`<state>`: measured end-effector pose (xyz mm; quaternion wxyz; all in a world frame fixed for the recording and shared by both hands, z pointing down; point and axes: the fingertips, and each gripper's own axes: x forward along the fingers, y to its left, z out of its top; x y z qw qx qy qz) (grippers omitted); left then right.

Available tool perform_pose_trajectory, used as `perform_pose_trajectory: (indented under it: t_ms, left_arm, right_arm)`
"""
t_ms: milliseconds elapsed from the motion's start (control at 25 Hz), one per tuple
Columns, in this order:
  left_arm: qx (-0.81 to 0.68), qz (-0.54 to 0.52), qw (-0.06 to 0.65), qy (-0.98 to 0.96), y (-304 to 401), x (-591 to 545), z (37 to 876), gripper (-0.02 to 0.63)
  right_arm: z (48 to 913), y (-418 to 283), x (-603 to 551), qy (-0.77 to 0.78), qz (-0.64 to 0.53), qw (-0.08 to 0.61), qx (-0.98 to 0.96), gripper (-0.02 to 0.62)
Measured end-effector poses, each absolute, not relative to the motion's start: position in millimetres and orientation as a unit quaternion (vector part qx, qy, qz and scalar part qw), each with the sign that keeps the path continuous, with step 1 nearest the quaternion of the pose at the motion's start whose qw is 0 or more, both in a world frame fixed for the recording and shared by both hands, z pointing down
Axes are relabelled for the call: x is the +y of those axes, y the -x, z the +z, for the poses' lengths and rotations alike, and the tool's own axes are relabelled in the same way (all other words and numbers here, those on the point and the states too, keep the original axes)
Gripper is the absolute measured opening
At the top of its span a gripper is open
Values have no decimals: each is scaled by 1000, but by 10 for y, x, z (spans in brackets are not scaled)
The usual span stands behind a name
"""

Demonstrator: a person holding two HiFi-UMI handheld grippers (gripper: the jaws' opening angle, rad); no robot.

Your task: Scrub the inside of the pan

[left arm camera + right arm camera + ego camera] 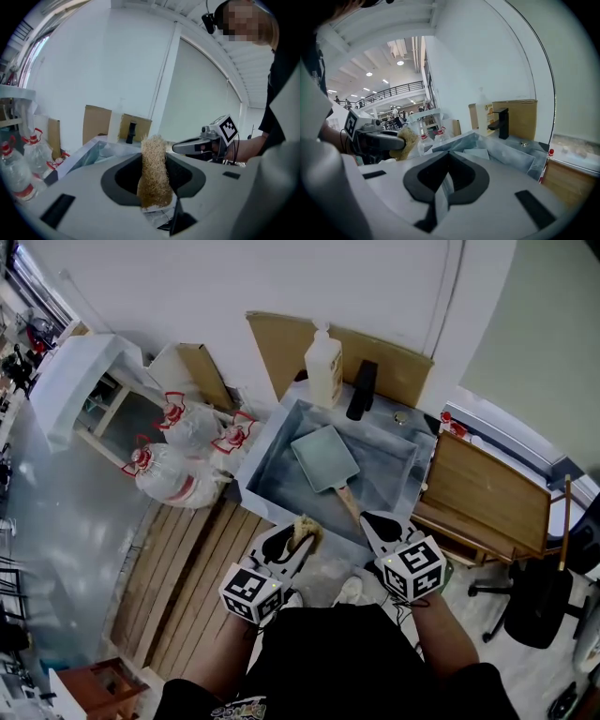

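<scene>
Sink [269, 463] at 12 o'clock holds pan [323, 456] flat, handle [348, 502] toward 5 o'clock; right gripper [371, 519], closed and empty, should pin the handle while left gripper [298, 540], clamped on scrubber [307, 528], presses flat inside.

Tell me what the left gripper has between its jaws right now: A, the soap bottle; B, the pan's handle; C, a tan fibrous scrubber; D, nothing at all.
C: the left gripper is closed on a tan fibrous scrubber, while the pan lies apart from it in the sink.
</scene>
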<state>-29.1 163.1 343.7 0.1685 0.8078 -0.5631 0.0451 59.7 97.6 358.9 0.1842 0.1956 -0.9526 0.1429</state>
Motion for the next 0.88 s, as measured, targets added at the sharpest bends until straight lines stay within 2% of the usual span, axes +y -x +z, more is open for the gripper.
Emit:
perform_pose_trajectory:
  t_ms: [160, 880]
  left_arm:
    - [-562, 62, 140, -813, 378, 1665, 3404, 143]
    - [-474, 76, 150, -864, 550, 2179, 3516, 143]
  right_arm:
    - [3582, -497, 1086, -213, 145, 182, -949, 9]
    - [3649, -313, 1841, -310, 158, 183, -919, 9]
